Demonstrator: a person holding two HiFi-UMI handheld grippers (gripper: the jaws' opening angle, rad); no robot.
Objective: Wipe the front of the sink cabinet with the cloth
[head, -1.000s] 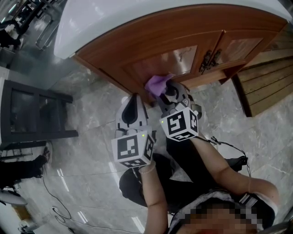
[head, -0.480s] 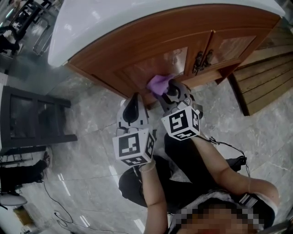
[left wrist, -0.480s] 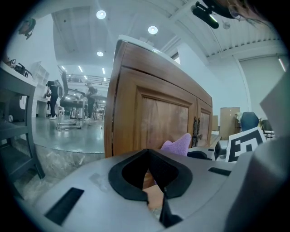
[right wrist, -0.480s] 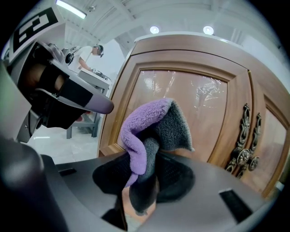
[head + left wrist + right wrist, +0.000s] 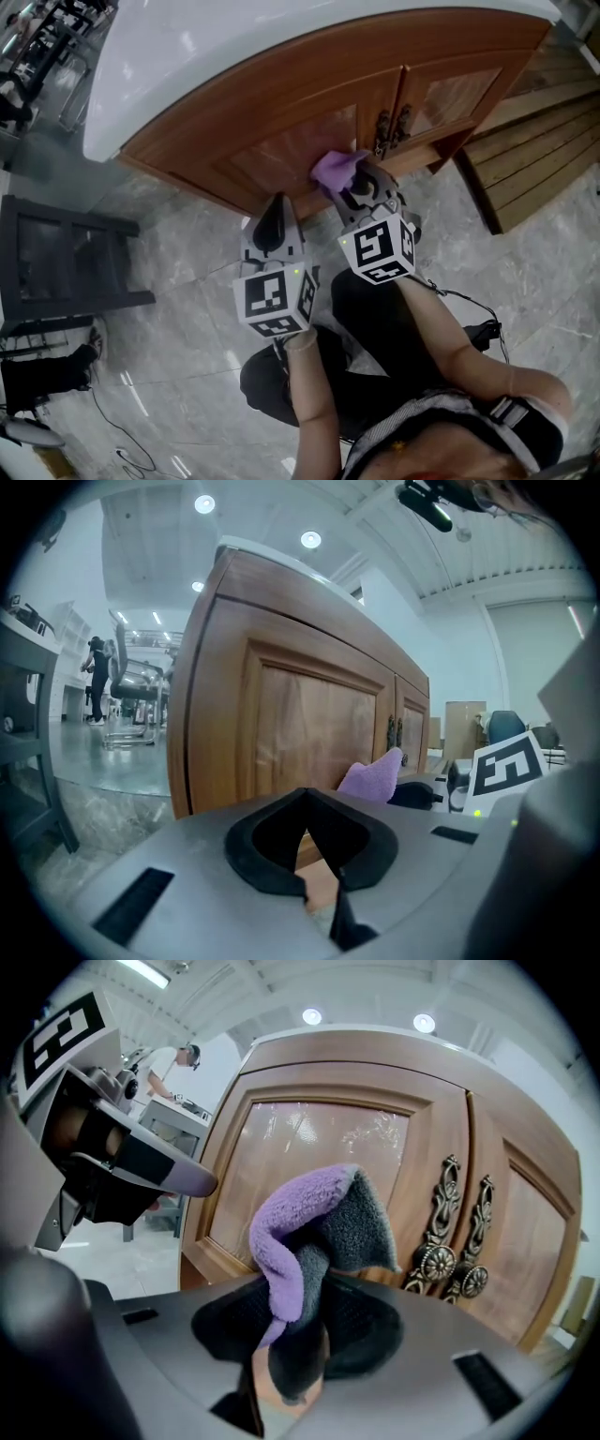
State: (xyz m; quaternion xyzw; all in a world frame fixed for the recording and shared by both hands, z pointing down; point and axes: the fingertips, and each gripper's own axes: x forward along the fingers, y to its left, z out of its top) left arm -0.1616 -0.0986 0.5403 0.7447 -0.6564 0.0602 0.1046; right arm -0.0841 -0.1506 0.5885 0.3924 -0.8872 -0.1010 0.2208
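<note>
Left gripper [image 5: 272, 214]: held at centre frame, jaws brought together on nothing, just short of the cabinet's base.
Right gripper [image 5: 360, 185]: held just to its right, jaws clamped on the cloth.
Cloth [image 5: 334, 170]: purple and grey, raised to the left door's lower corner, beside the ornate handles [image 5: 392, 126].
Sink cabinet [image 5: 281, 108]: wooden, two-doored, white-topped, spread across the upper frame.
</note>
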